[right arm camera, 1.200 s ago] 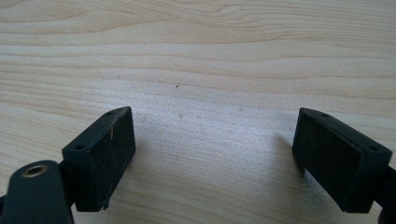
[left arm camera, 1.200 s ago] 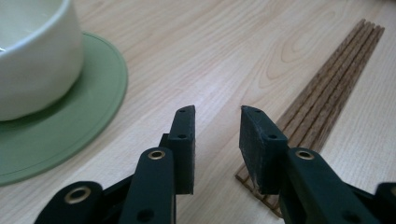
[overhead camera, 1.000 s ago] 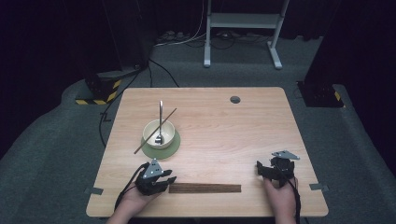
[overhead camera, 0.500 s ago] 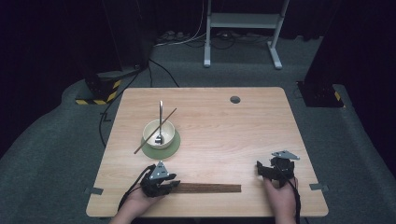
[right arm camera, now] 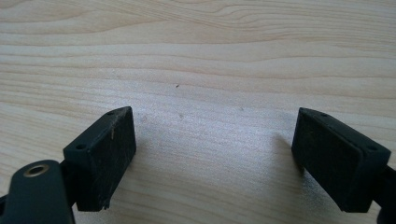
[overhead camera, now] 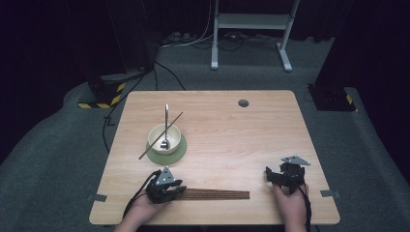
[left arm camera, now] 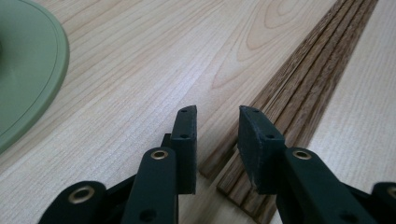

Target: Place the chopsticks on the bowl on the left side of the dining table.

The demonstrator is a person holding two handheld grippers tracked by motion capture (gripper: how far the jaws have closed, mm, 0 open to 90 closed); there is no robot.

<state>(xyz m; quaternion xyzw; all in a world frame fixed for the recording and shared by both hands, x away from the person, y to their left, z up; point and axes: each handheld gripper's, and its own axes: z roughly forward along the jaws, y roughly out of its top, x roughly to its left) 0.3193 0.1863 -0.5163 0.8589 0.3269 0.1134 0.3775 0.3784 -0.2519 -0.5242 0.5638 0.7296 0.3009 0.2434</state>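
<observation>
Table (overhead camera: 270, 140) brightly lit; surroundings dark; gripper views sharp, soft shadows.

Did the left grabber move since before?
Yes. The left gripper slid a little toward the table's near edge and away from the green plate, onto the end of the dark wooden strips. Its jaws have been closing, not yet pinching them.

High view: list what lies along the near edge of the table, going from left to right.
left gripper → dark wooden strip → right gripper
</observation>
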